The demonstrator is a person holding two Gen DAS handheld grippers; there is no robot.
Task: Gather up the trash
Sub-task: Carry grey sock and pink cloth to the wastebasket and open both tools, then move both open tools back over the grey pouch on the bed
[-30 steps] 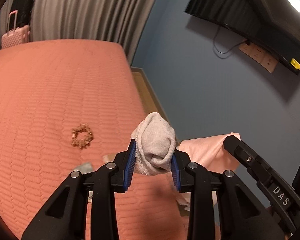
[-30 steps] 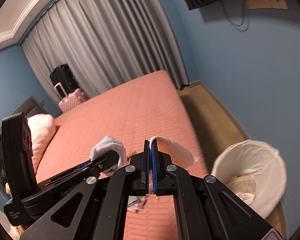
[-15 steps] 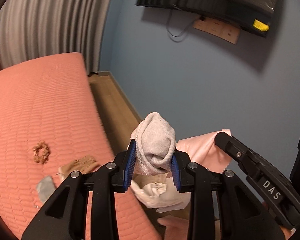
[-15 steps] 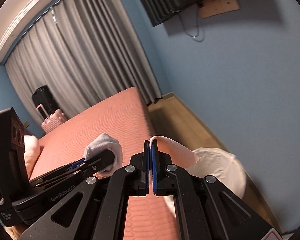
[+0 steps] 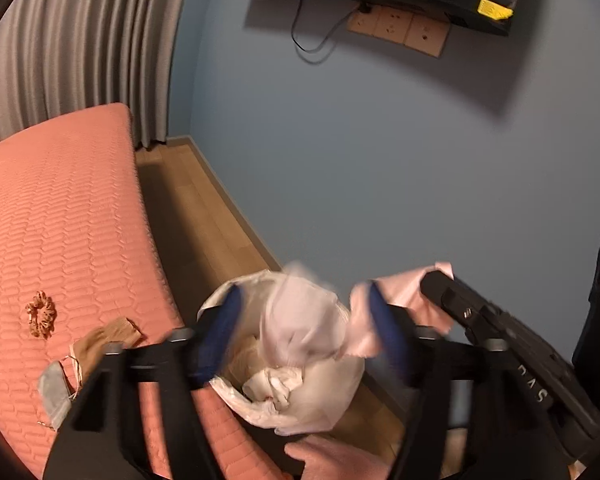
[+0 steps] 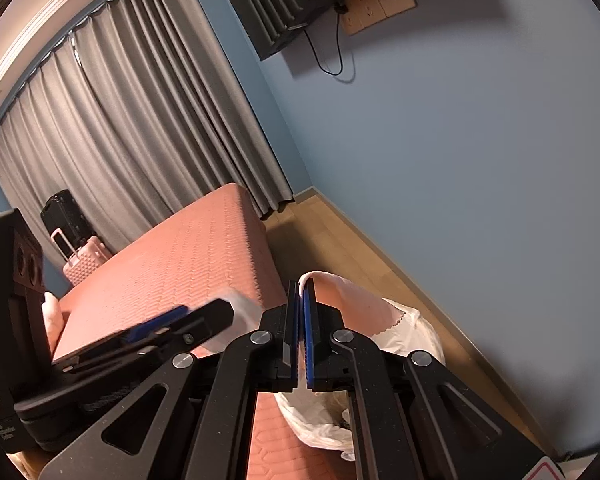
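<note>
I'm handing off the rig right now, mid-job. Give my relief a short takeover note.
Left tool: open over the lined bin; the white sock is blurred, apparently dropping in.
Right tool: shut on the pink cloth, beside the bin.
Done: some trash already in the bin.
Left: drop the pink cloth; on the bed remain a scrunchie, a tan piece and a grey mask-like piece.

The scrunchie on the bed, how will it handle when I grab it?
The scrunchie looks soft and gathered, so it will probably squash flat between the fingers. It seems light, lying on the bedspread without denting it. Being a floppy ring, it may dangle from one side.
</note>
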